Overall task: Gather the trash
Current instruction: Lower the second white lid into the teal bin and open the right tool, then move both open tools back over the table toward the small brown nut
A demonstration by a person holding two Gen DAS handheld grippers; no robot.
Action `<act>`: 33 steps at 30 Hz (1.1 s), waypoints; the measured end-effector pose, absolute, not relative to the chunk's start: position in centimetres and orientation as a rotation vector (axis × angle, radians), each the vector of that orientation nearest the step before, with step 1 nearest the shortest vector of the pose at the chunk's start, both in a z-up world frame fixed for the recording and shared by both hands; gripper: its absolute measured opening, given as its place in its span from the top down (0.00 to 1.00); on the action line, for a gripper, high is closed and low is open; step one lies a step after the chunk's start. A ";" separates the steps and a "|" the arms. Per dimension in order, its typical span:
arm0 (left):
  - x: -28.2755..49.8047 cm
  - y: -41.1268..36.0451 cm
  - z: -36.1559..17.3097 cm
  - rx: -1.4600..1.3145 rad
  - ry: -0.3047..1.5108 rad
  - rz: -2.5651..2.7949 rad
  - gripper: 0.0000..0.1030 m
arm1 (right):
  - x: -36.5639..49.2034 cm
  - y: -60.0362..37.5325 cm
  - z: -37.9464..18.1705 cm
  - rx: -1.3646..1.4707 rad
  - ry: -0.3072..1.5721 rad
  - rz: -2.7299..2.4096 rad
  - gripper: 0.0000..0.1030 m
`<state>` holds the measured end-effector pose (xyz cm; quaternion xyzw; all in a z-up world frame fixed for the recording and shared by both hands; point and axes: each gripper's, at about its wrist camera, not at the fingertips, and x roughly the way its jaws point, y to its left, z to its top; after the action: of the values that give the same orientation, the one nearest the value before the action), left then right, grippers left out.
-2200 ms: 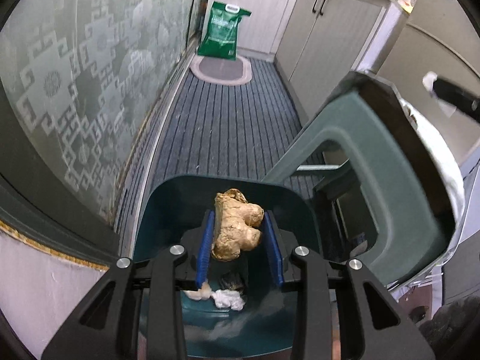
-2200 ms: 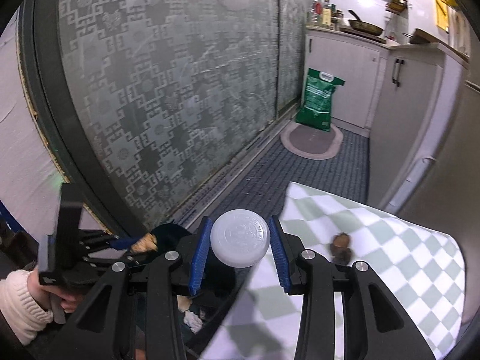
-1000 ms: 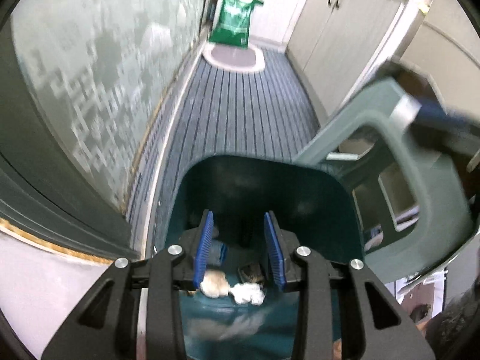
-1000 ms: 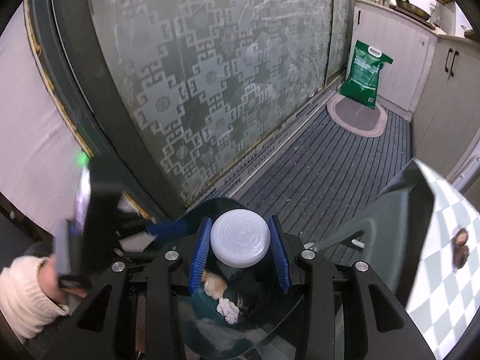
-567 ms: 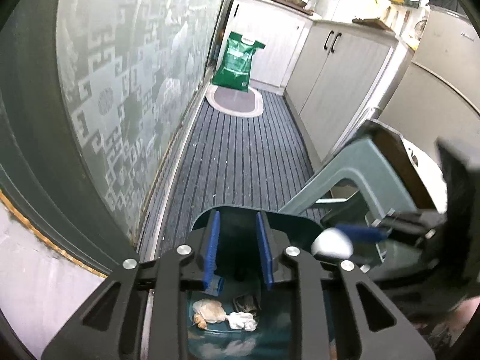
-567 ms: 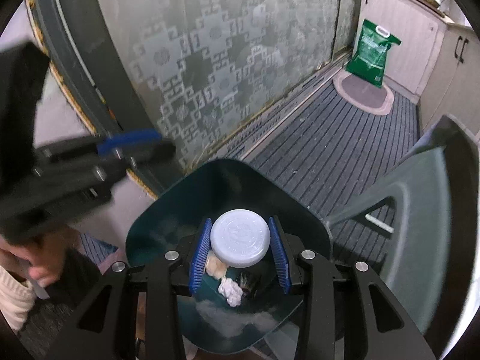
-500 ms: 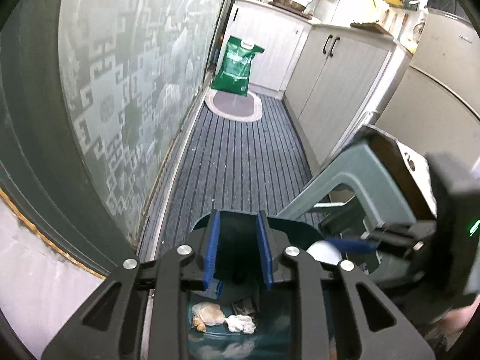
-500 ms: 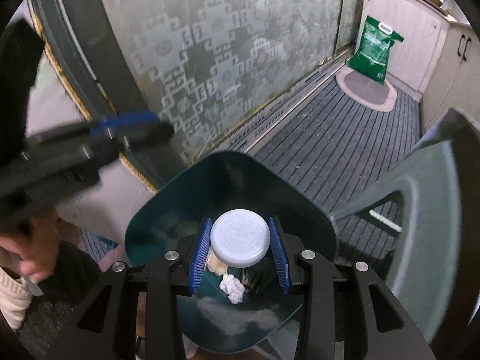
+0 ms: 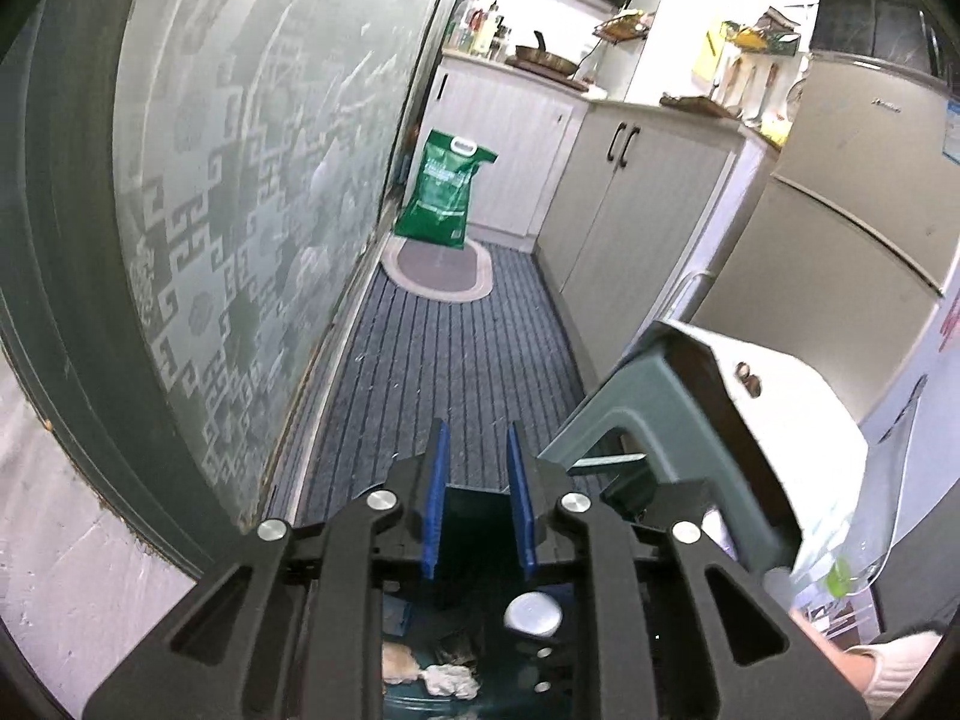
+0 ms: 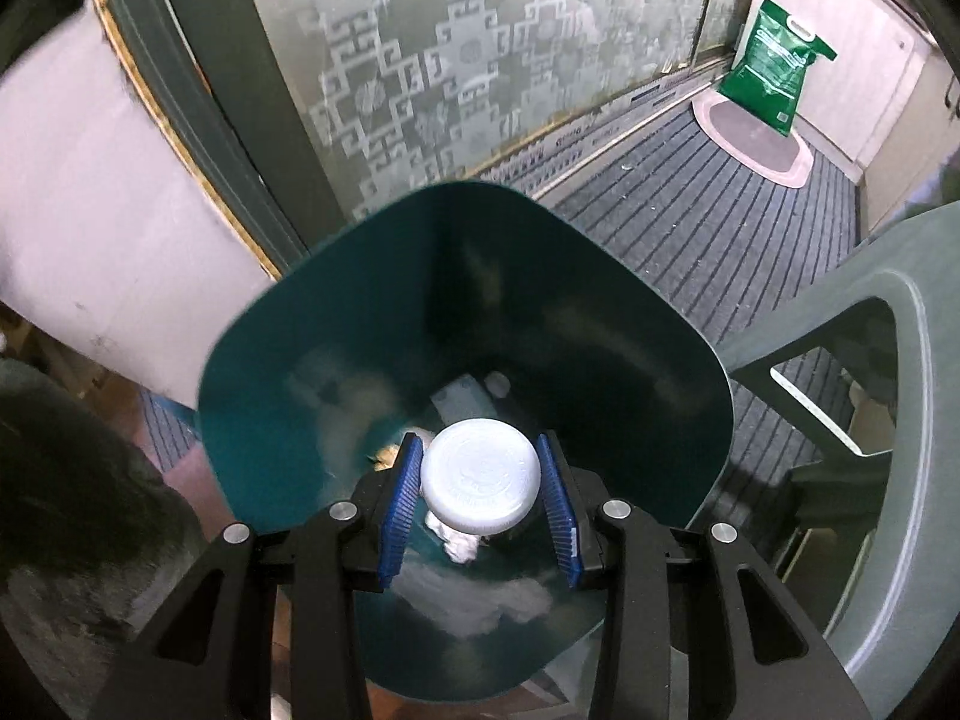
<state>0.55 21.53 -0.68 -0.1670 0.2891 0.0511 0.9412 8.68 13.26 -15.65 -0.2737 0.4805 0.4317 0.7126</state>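
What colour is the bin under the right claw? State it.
Dark teal green bin, seen best in the right wrist view.

Right gripper (image 10: 480, 495): tilted steeply downward, jaws clamped on both sides of round white cap (image 10: 479, 483), blue pads flush against its rim. Left gripper (image 9: 478, 498): angled forward and slightly down, jaws parted with narrow gap, nothing between blue pads. Person's cream-sleeved arm (image 9: 888, 669) visible at lower right in left wrist view.
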 end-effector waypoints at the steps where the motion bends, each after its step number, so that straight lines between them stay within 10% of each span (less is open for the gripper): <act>1: 0.5 21.5 -0.3 -0.342 0.580 0.102 0.79 | 8.7 13.3 -15.9 -0.614 1.071 0.960 0.59; 33: 1.6 19.5 3.4 -0.353 0.465 0.101 0.81 | 6.2 9.5 -4.3 -0.486 0.797 1.038 0.60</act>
<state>1.59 19.45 3.39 -0.1738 0.2291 0.0498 0.9565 6.21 9.47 -4.27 -0.2238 0.3667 0.4780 0.7661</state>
